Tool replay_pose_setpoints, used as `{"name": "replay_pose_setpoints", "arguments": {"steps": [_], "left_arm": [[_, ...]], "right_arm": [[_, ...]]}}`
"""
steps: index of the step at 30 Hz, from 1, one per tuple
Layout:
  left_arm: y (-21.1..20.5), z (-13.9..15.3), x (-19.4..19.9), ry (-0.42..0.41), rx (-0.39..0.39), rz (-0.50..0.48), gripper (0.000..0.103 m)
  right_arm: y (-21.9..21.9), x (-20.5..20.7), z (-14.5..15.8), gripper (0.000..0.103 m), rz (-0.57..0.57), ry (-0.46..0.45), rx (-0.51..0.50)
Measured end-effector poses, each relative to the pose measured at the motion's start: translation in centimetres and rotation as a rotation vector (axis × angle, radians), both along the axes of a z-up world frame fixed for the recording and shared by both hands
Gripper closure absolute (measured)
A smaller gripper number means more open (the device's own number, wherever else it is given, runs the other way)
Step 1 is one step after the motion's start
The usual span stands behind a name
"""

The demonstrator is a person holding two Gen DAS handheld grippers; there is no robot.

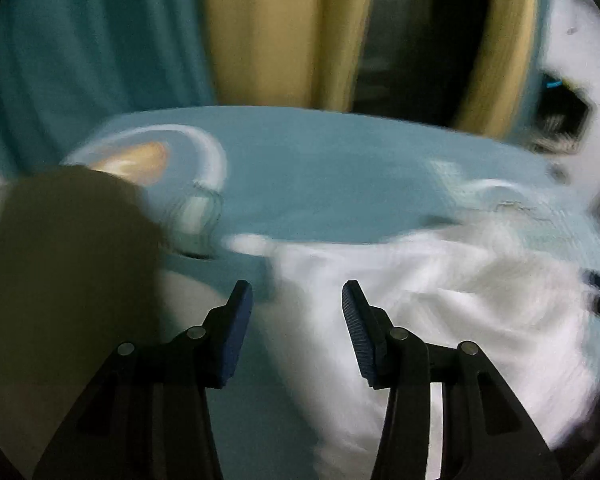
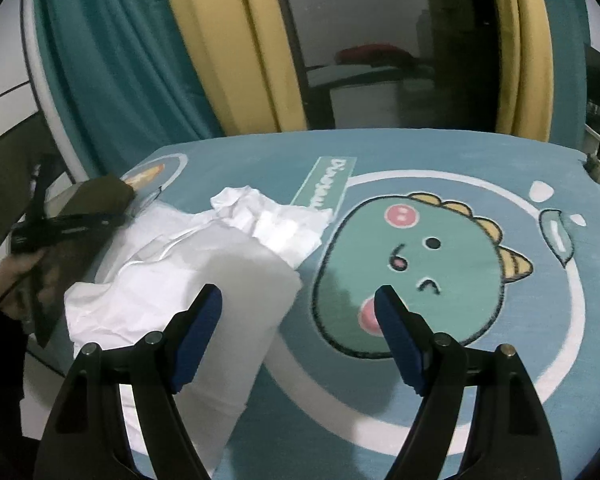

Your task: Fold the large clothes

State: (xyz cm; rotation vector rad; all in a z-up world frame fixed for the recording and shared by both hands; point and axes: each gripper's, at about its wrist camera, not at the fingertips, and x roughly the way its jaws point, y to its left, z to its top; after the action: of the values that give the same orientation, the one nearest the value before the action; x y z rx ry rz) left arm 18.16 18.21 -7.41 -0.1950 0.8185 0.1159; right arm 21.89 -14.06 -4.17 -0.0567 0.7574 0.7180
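Observation:
A white garment (image 2: 204, 268) lies partly folded and crumpled on a blue dinosaur mat (image 2: 480, 380), left of the green dinosaur face. My right gripper (image 2: 298, 296) hovers open over the garment's right edge; its left finger is above the cloth and its right finger above the dinosaur. Nothing sits between its pads. The left wrist view is blurred by motion. There my left gripper (image 1: 298, 300) stands open above the white garment (image 1: 440, 312), with the mat (image 1: 320, 184) beyond. No cloth is pinched in it.
An olive-brown cloth (image 2: 98, 200) lies at the mat's left edge and fills the left side of the left wrist view (image 1: 68, 264). A hand (image 2: 16, 276) holds a black tool there. Teal and yellow curtains (image 2: 228, 60) hang behind.

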Motion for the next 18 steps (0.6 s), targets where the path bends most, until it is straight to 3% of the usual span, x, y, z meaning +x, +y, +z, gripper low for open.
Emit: {"name": "replay_pose_setpoints", "arguments": {"steps": [2,4,8,10,12,15,18], "left_arm": [[-1.8,-0.2,-0.6,0.012,-0.044,-0.113,0.054],[-3.9,-1.8,-0.5,0.095,-0.035,-0.211,0.054],[-5.4,-5.1,0.0,0.186,-0.03,-0.235,0.054],[-5.4,-5.2,-0.4,0.148,-0.042,-0.245,0.055],[-5.4,-5.3,-0.7,0.122,-0.068,-0.273,0.1],[-5.0,-3.8,-2.0,0.045,-0.058,-0.26,0.099],[-3.4,-1.1,-4.5,-0.064,-0.057,-0.17,0.099]], "right_arm": [[-0.1,0.1,0.0,0.024,-0.002,0.004,0.003],[-0.2,0.0,0.1,0.024,-0.003,0.009,0.011],[-0.1,-0.5,0.4,0.024,0.003,0.003,0.011],[-0.2,-0.7,0.4,0.024,0.005,-0.001,0.01],[-0.1,-0.9,0.2,0.024,0.003,0.004,0.005],[0.2,-1.0,0.1,0.024,0.006,0.006,-0.003],[0.9,-1.1,0.1,0.024,0.014,-0.009,-0.022]]}}
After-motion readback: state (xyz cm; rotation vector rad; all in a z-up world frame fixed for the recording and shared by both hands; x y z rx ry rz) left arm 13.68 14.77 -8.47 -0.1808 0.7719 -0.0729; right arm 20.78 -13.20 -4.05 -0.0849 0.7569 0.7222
